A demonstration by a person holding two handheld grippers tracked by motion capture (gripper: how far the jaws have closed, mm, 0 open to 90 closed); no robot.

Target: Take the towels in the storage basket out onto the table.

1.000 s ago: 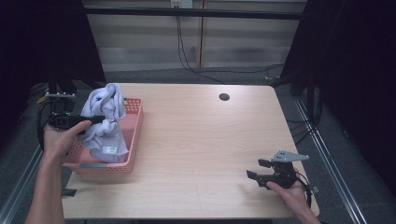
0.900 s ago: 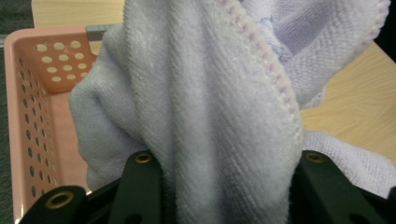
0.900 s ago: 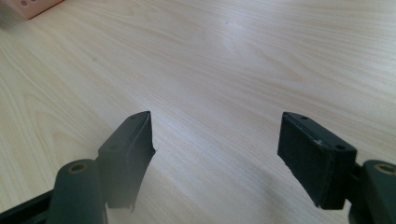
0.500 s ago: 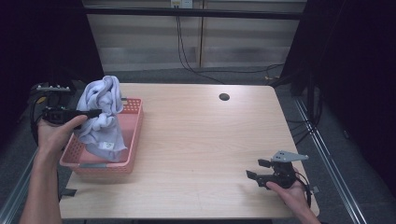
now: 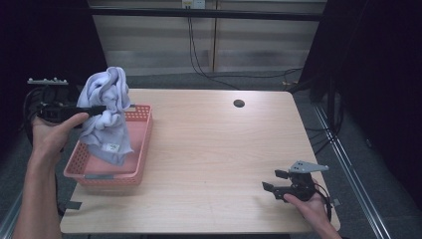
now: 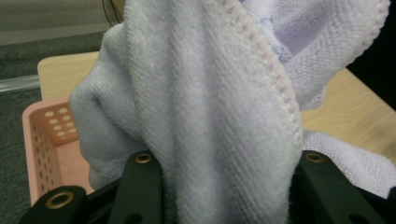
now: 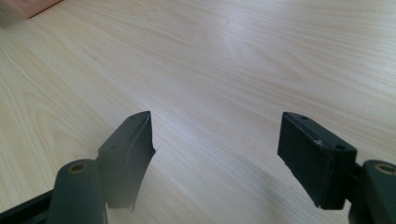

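A bunched pale lilac towel (image 5: pixel 107 117) hangs above the pink plastic basket (image 5: pixel 142 144) at the table's left edge, its lower end with a white label still down inside the basket. My left gripper (image 5: pixel 107 108) is shut on the towel's middle. In the left gripper view the terry cloth (image 6: pixel 210 116) is pinched between the two black jaws. My right gripper (image 5: pixel 271 181) rests at the near right of the table, open. In the right gripper view its jaws (image 7: pixel 217 149) stand wide apart over bare wood with nothing between them.
A pale wooden table (image 5: pixel 219 149) has a dark round cable hole (image 5: pixel 239 103) near its far edge. Cables hang behind the table. Dark curtains and metal rails flank both sides.
My left gripper has risen with the towel, lifting most of the cloth out of the basket. The right gripper has stayed where it was.
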